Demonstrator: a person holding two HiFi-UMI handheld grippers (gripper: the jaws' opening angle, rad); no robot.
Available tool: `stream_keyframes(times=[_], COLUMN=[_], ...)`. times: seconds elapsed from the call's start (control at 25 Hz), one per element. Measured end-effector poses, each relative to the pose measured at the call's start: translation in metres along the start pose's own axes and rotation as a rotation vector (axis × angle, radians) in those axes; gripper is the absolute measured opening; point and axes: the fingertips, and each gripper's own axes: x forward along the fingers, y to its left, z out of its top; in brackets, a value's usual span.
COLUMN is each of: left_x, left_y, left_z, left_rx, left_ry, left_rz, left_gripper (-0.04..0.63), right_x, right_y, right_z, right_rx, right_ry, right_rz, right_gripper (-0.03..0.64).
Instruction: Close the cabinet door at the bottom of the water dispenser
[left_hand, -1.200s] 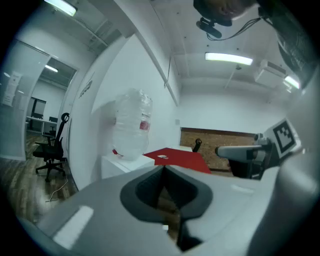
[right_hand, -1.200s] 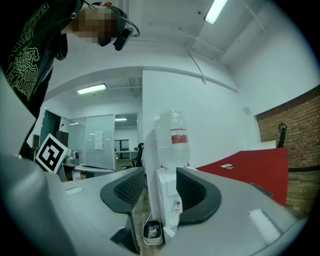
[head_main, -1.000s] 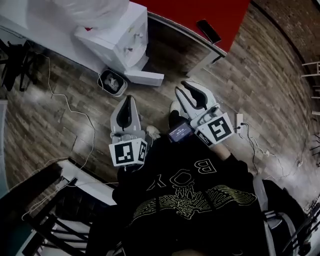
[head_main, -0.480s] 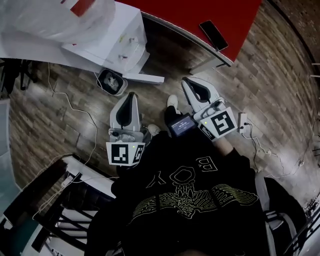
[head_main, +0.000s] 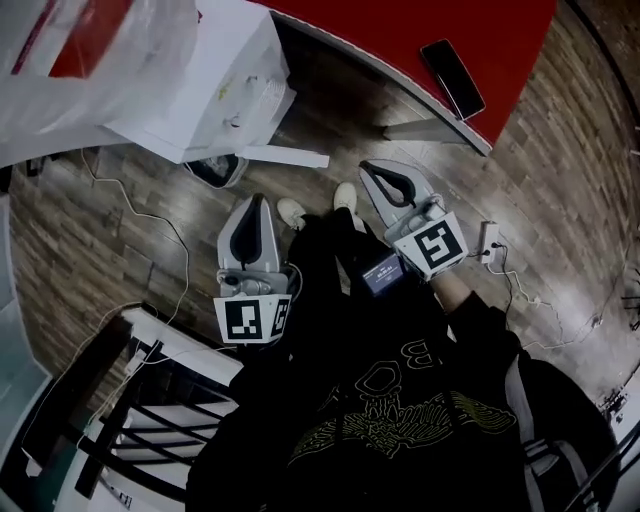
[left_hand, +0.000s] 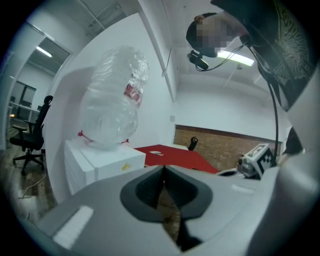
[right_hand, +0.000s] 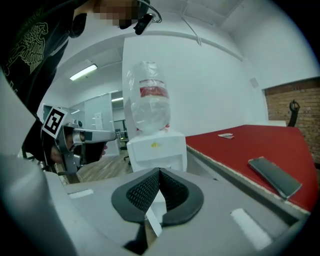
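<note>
The white water dispenser (head_main: 215, 90) stands at the upper left of the head view, with a clear bottle (head_main: 70, 60) on top. Its bottom cabinet door (head_main: 285, 157) hangs open, a white panel pointing right over the floor. My left gripper (head_main: 255, 202) is shut and empty, a short way in front of the door. My right gripper (head_main: 375, 172) is shut on nothing, to the right of the door's free end. The left gripper view shows its jaws (left_hand: 163, 170) closed below the dispenser (left_hand: 100, 167). In the right gripper view the dispenser (right_hand: 157, 147) stands beyond that gripper's closed tips (right_hand: 159, 171).
A red table (head_main: 420, 30) with a black phone (head_main: 453, 78) runs along the top right. A power strip (head_main: 489, 240) and cables lie on the wooden floor at right. A dark metal frame (head_main: 140, 420) stands at lower left. The person's shoes (head_main: 290, 212) are between the grippers.
The right gripper's jaws have closed. Both grippers have come lower and closer to the dispenser, whose open door now lies just ahead of them.
</note>
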Motion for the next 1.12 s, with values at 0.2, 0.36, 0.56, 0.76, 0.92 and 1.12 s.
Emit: stream_keyframes(times=[0.2,0.36,0.56,0.76,0.92,1.12], left_x=[0.039,0.060,0.060,0.069,0.074,0.076], left_y=[0.031,0.058,0.099,0.107,0.106,0.107], left_z=[-0.087,-0.153,-0.211,-0.262,-0.294,-0.290], left_rx=[-0.031,0.002,-0.014,0.033,0.078,0.071], left_ry=[0.086,0.153,0.200,0.281,0.355,0.350], left_rz=[0.043,0.059,0.149,0.125,0.107,0.088], left_gripper=[0.008,0.008,0.008,0.008,0.008,0.008], right_x=[0.050,0.098,0.132,0.144,0.143,0.152], right_y=[-0.006,0.000,0.012,0.016,0.015,0.011], right_z=[-0.099,-0.179,-0.273,-0.353,-0.405,-0.431], right_rx=[0.043,0.001,-0.028,-0.079,-0.197,-0.225], right_ry=[0.167,0.266,0.403,0.568,0.742,0.844], right_rz=[0.038,0.077,0.151,0.182,0.181,0.195], right_gripper=[0.000,0.000,0.031,0.160,0.173,0.192])
